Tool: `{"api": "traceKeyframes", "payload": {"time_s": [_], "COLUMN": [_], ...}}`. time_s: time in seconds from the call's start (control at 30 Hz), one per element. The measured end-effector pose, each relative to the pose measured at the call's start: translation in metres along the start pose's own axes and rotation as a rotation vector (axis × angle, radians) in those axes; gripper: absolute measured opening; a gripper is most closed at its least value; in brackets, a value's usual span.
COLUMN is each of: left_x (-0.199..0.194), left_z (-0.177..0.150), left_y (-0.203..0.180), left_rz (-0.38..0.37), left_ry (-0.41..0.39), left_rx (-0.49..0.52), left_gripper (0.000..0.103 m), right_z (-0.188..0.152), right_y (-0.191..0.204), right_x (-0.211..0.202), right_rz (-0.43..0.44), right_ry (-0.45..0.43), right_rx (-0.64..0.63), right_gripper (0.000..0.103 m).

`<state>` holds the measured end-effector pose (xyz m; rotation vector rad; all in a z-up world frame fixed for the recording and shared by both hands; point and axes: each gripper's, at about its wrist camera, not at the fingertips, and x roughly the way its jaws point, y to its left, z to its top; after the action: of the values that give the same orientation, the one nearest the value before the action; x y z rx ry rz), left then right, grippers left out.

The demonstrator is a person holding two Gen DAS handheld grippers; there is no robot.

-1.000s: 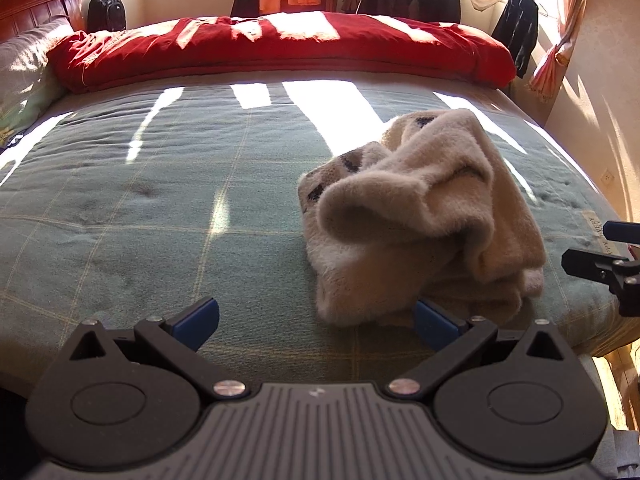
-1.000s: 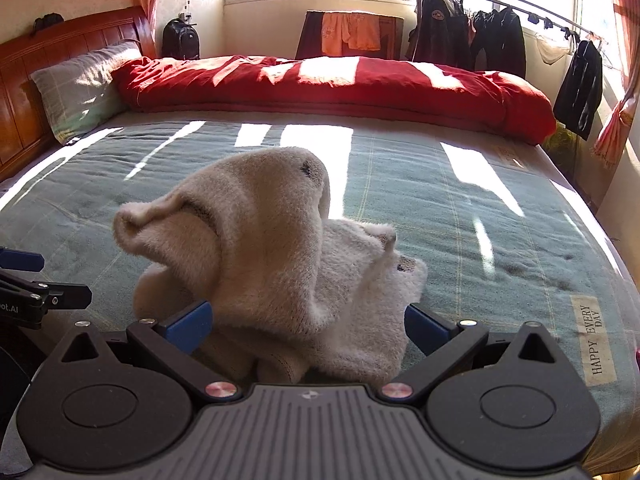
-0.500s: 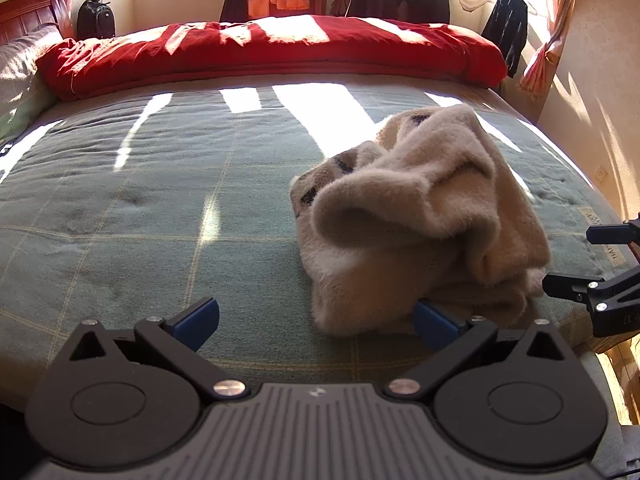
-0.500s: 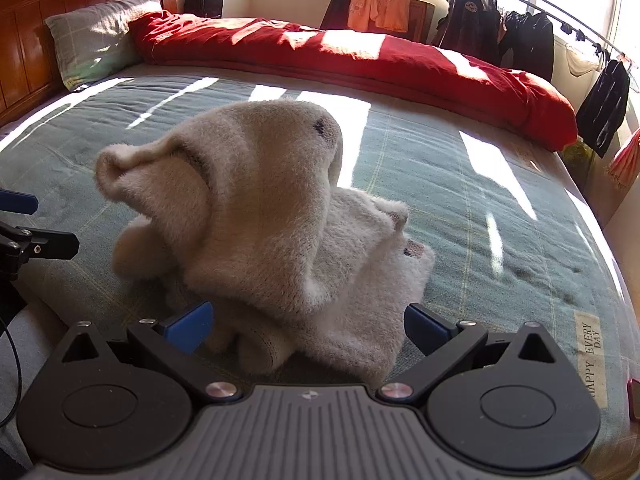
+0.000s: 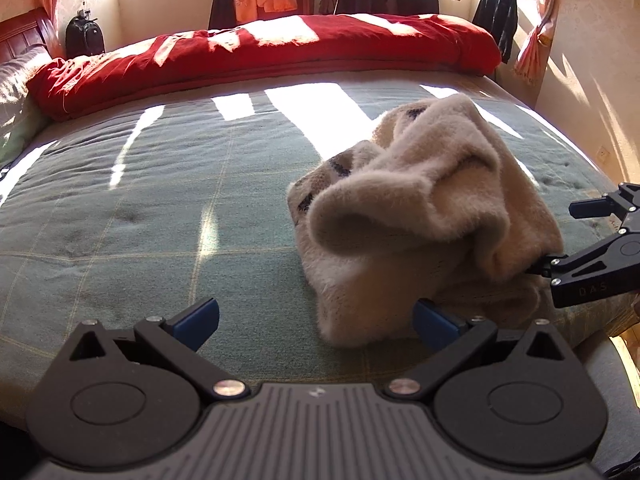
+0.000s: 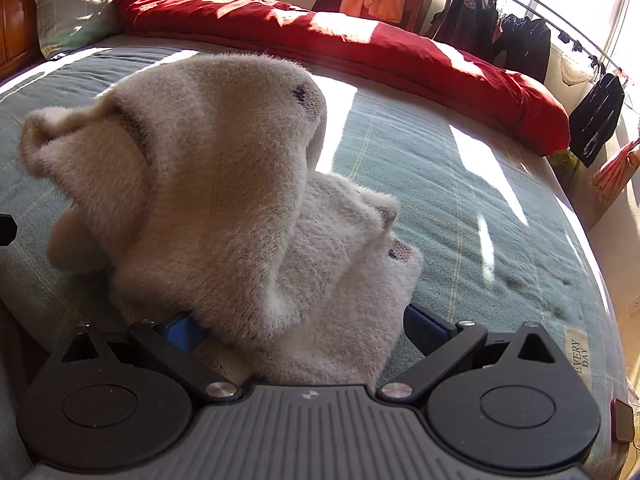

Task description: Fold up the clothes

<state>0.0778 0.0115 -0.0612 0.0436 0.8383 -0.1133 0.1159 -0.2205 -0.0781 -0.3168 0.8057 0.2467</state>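
Observation:
A fluffy beige sweater (image 5: 424,216) with dark markings lies crumpled in a heap on the green bedspread (image 5: 160,208) near the bed's front edge. My left gripper (image 5: 316,320) stands open, its right blue pad at the heap's near left corner. In the left wrist view my right gripper (image 5: 560,236) comes in from the right edge and reaches the heap's right side. Seen from the right wrist, the sweater (image 6: 224,184) fills the middle, and my right gripper (image 6: 296,330) is open with the garment's near edge lying between its fingers.
A red duvet (image 5: 260,52) runs across the far side of the bed, with a grey pillow (image 6: 80,12) by the wooden headboard. Dark clothes (image 6: 520,44) hang on a rail by the window. A "EVERY DAY" label (image 6: 578,354) marks the bedspread's near right edge.
My right gripper has pushed forward into the sweater, so the garment's edge now sits between its fingers. My left gripper has edged closer to the heap's left corner.

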Motion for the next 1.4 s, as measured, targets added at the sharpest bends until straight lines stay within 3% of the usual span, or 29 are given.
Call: {"api": "traceKeyframes", "payload": {"time_s": [0.27,0.5,0.7,0.93,1.03,1.17,1.4], "left_x": [0.019,0.031,0.039,0.041,0.034,0.024,0.012], "left_z": [0.016,0.028,0.036,0.045,0.048,0.05,0.048], "left_y": [0.001,0.011,0.018,0.021,0.019,0.015,-0.005], "left_rz": [0.027,0.025,-0.018,-0.051,-0.045,-0.041,-0.038], "left_ry": [0.038,0.012,-0.035,-0.049,-0.064,-0.081,-0.074], "left_rx": [0.003,-0.012,-0.015,-0.077,-0.067,-0.048,0.05], "left_gripper": [0.102,0.102,0.102,0.102,0.102,0.102,0.102], "right_z": [0.05,0.099,0.134,0.16,0.161,0.15,0.109], "right_y": [-0.028,-0.047,-0.067,-0.104,-0.116,-0.119,-0.107], "right_x": [-0.002,0.032,0.074,0.121,0.12,0.089,0.032], "right_rz": [0.019,0.02,-0.013,-0.111,-0.095,-0.032,0.087], "right_ry": [-0.112,-0.149,-0.146,-0.103,-0.091,-0.124,-0.11], "right_rx": [0.031,0.028,0.037,0.147,0.201,0.225,0.215], "right_gripper": [0.103,0.103,0.103,0.103,0.102,0.102,0.102]}}
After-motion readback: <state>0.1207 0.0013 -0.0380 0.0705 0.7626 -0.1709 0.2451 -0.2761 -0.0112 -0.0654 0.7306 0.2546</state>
